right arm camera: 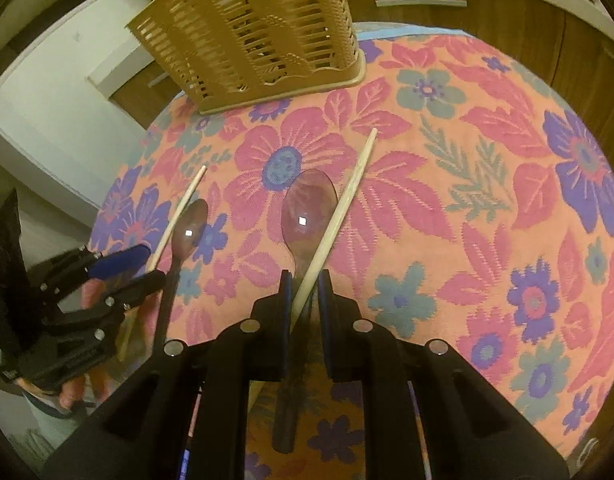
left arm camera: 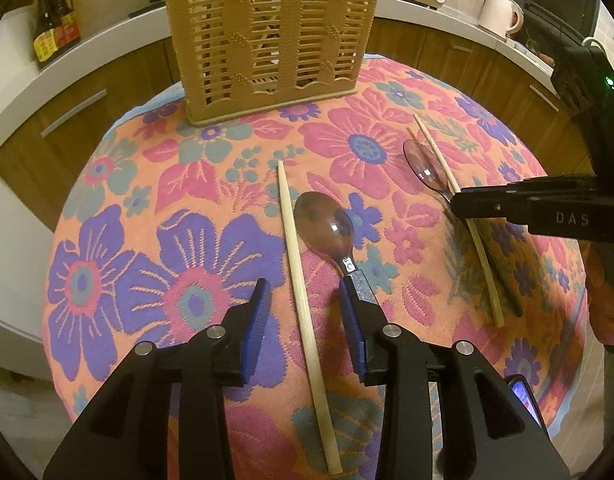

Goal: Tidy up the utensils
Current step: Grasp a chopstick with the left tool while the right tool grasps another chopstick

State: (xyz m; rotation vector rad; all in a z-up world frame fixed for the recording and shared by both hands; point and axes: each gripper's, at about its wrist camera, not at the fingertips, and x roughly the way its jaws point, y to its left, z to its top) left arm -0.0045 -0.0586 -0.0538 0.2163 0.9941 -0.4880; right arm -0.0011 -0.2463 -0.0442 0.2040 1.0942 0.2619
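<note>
On floral bench, 12 o'clock: slatted utensil basket [left arm camera: 273, 36] | left claw [left arm camera: 307, 312] released, straddling chopstick [left arm camera: 303, 280], spoon [left arm camera: 327, 224] beside | right claw [right arm camera: 305, 286] clenched on second chopstick [right arm camera: 339, 208] over second spoon [right arm camera: 307, 212]

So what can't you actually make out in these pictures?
- Basket contents: both views, slats screen them and the top edge cuts them off.
- Right-hand spoon: handle hidden in the left wrist view, behind the right gripper.
- Bottle labels: left wrist view, too small and blurred.
</note>
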